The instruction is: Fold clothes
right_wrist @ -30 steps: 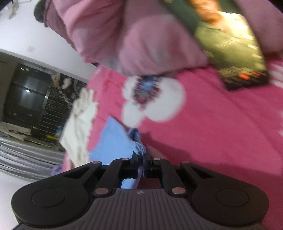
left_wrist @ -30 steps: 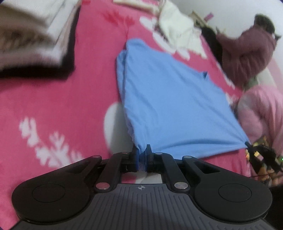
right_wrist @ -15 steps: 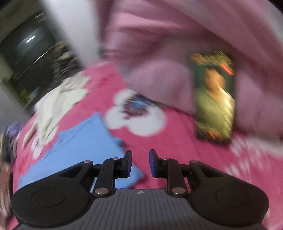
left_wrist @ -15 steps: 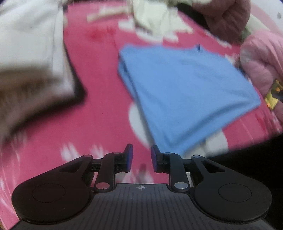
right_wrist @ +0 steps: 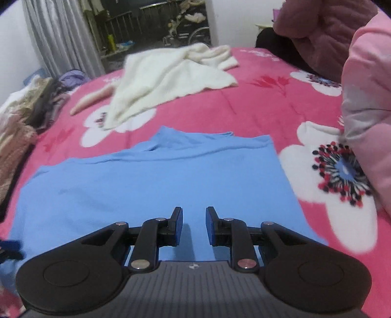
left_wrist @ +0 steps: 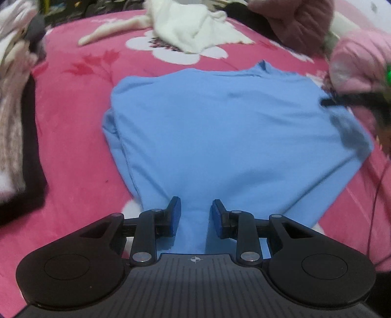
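Note:
A light blue shirt [left_wrist: 220,137] lies folded and flat on the pink flowered bedspread [left_wrist: 73,117]. My left gripper [left_wrist: 195,215] hangs over the shirt's near edge. Its jaws are opening, and a strip of blue cloth shows in the gap, with the pads [left_wrist: 174,215] not pressing on it. In the right wrist view the same shirt [right_wrist: 146,186] spreads out ahead. My right gripper [right_wrist: 194,225] stands open just above its near part, nothing clamped. A dark blurred gripper tip [left_wrist: 342,101] shows at the shirt's right corner in the left wrist view.
A crumpled white garment [right_wrist: 166,73] lies beyond the shirt. A stack of folded clothes [left_wrist: 14,127] sits at the left. A pink padded jacket [right_wrist: 366,110] and a maroon one [left_wrist: 293,22] crowd the right side. A grey curtain [right_wrist: 61,36] hangs at the back.
Both grippers let go of the shirt's corners and their jaws came apart. Each rolled level and swung in over the shirt, the right one farther. The shirt now lies flat.

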`<state>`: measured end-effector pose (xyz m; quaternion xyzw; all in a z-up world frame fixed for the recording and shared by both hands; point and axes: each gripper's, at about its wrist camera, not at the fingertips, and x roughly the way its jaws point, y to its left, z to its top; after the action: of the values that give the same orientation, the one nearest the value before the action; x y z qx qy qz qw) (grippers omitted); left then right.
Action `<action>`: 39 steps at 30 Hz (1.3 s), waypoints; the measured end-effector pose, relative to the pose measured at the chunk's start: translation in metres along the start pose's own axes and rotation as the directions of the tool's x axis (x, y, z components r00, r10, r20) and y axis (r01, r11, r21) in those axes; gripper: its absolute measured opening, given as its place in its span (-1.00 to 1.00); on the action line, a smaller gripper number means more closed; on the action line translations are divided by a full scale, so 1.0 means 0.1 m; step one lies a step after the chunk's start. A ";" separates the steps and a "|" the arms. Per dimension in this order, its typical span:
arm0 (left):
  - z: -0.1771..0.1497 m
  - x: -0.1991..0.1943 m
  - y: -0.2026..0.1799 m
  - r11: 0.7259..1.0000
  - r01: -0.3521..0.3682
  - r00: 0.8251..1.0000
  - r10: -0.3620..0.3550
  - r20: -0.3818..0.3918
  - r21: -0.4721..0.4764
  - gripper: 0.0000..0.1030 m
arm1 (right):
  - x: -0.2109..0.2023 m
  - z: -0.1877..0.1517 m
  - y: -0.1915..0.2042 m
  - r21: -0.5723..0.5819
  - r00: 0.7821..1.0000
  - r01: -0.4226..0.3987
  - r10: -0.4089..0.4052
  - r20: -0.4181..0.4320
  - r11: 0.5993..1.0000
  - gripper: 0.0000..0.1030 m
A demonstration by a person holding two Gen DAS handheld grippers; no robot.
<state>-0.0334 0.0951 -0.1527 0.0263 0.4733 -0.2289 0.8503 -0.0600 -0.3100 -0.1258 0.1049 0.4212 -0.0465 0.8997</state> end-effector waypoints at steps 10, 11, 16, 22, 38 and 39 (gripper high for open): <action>0.10 0.01 -0.03 1.000 -0.002 1.000 0.002 -0.024 0.015 -0.44 | 0.49 0.53 -0.69 0.127 0.988 0.129 -0.139 0.071 0.984 -0.59; 0.14 -0.02 -0.03 1.000 -0.006 1.000 0.006 -0.013 0.019 -0.44 | 0.46 0.56 -0.78 0.170 0.988 0.117 -0.132 0.081 0.978 -0.53; 0.47 -0.09 -0.12 0.998 -0.005 0.997 0.000 0.075 0.063 -0.37 | 0.48 0.63 -1.14 0.293 0.999 0.009 -0.020 0.036 0.956 -0.26; 1.10 0.37 -0.56 0.967 0.070 0.983 -0.109 0.148 0.246 -0.14 | 0.64 0.64 -1.26 0.332 0.998 -0.056 0.066 -0.017 0.942 -0.17; 1.85 1.59 -1.35 0.832 0.174 0.964 -0.252 0.080 0.526 -0.08 | 0.79 0.63 -1.63 0.475 0.952 -0.261 0.305 -0.015 0.840 -0.19; 1.85 1.59 -1.34 0.835 0.178 0.963 -0.256 0.081 0.521 -0.15 | 0.78 0.62 -1.63 0.469 0.955 -0.258 0.297 -0.009 0.844 -0.30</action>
<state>0.1283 -0.1313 -0.1577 0.1789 0.3318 -0.4419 0.8140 0.0089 -0.4826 -0.1714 0.3780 0.4144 -0.0106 0.8278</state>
